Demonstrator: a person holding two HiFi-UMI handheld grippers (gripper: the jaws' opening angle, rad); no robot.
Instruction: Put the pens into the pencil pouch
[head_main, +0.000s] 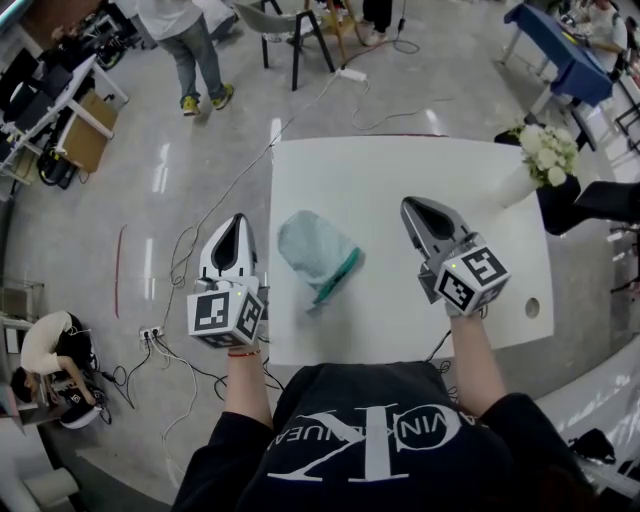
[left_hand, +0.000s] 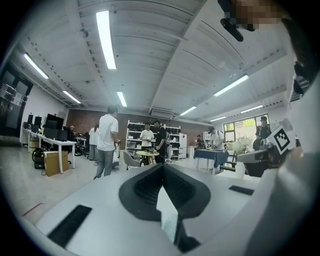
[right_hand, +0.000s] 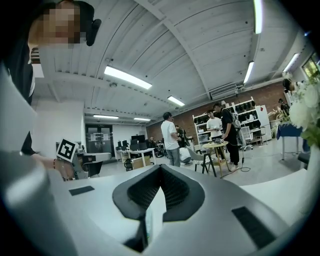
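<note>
On the white table (head_main: 400, 170), pale teal pencil pouch (head_main: 314, 250), darker green edge

Overhead head view, level gripper views

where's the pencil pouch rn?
Head view: the pencil pouch lies on the white table, toward its near edge, between the left tool and right tool.

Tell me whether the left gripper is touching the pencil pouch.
Apart. The head view shows the left gripper, shut, beside the left edge of the table, with a visible gap to the pencil pouch.
</note>
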